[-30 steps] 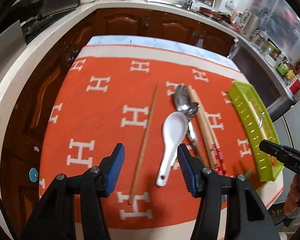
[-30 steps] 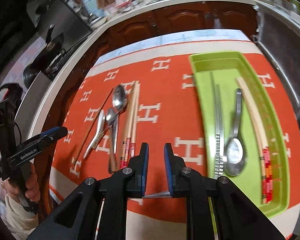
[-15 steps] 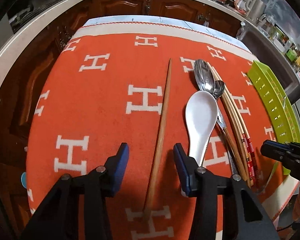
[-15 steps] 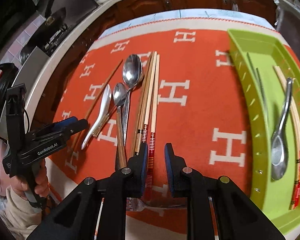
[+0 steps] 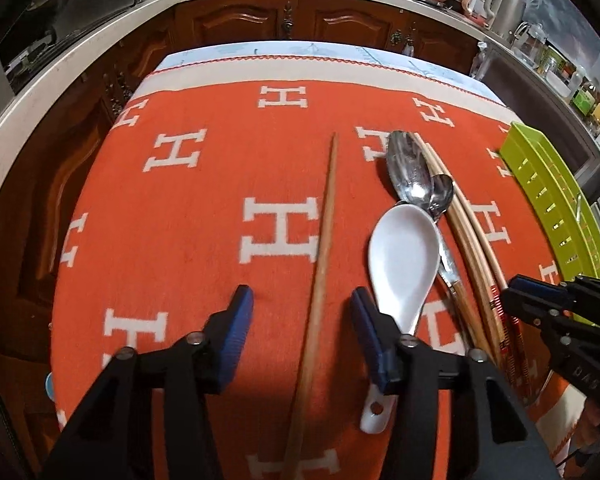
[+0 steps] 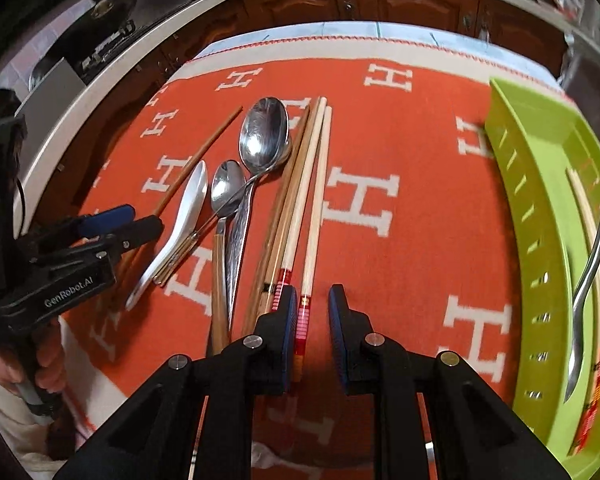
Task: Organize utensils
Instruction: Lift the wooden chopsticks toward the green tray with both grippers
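A lone brown chopstick (image 5: 327,216) lies on the orange cloth between the jaws of my left gripper (image 5: 302,320). The jaws are opening and the blue pads stand clear of it on both sides. A white ceramic spoon (image 5: 404,256) rests just outside the right pad. My right gripper (image 6: 312,320) hangs narrowly open over the red-banded end of a pale chopstick (image 6: 316,208). That chopstick lies close to the left pad, with a gap to the right pad. More chopsticks (image 6: 288,200), a large metal spoon (image 6: 264,136) and a small wooden-handled spoon (image 6: 228,188) lie beside it.
A green slotted tray (image 6: 532,200) at the table's right edge holds a metal spoon (image 6: 588,272) and chopsticks (image 6: 584,208). The orange cloth (image 5: 180,220) covers the table. Wooden cabinets and a cluttered counter run behind. A person's hand (image 6: 44,372) holds the left gripper's handle.
The left gripper sank closer over the brown chopstick, its jaws narrowing and then widening. The right gripper swung left from beside the tray to over the chopstick bundle and came lower.
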Available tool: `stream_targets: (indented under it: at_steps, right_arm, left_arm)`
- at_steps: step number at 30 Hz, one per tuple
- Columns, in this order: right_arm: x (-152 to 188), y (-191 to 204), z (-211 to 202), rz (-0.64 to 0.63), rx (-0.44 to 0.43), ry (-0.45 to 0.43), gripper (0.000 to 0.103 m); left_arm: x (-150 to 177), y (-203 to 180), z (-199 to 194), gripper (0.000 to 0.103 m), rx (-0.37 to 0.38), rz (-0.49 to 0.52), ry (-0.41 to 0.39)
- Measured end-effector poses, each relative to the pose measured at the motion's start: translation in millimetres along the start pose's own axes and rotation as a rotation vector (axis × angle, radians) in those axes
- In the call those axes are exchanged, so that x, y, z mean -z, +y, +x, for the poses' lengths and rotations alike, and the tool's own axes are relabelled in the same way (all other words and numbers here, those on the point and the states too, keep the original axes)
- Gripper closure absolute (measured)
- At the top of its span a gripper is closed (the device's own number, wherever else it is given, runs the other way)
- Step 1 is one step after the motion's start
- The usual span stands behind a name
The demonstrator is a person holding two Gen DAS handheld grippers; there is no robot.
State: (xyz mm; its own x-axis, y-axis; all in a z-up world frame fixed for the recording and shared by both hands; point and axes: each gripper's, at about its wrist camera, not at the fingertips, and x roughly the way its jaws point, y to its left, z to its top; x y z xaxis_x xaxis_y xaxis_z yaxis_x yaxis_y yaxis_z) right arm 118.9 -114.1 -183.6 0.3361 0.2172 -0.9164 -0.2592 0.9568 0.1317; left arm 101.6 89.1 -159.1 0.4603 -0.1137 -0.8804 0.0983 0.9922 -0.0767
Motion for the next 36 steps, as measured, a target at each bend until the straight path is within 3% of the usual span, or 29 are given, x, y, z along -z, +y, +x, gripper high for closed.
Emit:
stream_targets:
  at_steps: [5, 6, 7, 8, 15, 21, 30, 36]
  right_arm:
    - [-2, 10, 2, -0.034, 0.049, -0.024, 0.086]
    - [-1, 10, 1, -0.031, 0.051, -0.026, 0.086]
    - [-2, 9, 1, -0.021, 0.054, -0.026, 0.091]
    - [-2, 7, 1, -0.011, 0.056, -0.025, 0.096]
    - [3, -22, -8, 0.143, -0.054, -0.001, 0.098]
    - [20, -56, -39, 0.249, -0.099, -0.055, 0.098]
    - [36, -116, -121, 0.341, -0.148, -0.225, 0.098]
    - [51, -155, -155, 0.323, -0.043, -0.286, 0.098]
  left_arm:
    - [0, -12, 3, 0.054, -0.051, 0.054, -0.013]
    - [0, -13, 2, 0.068, -0.045, 0.053, -0.016]
    - [0, -13, 1, 0.09, -0.042, 0.051, -0.02]
    - [0, -12, 0, 0.097, -0.033, 0.047, -0.017]
    - [4, -1, -7, 0.099, 0.02, -0.055, 0.017]
    - [8, -17, -42, 0.099, 0.075, -0.074, -0.005]
    - [-17, -103, -92, 0.099, 0.246, 0.015, -0.038]
    - [-42, -177, -82, 0.099, 0.277, 0.069, 0.003]
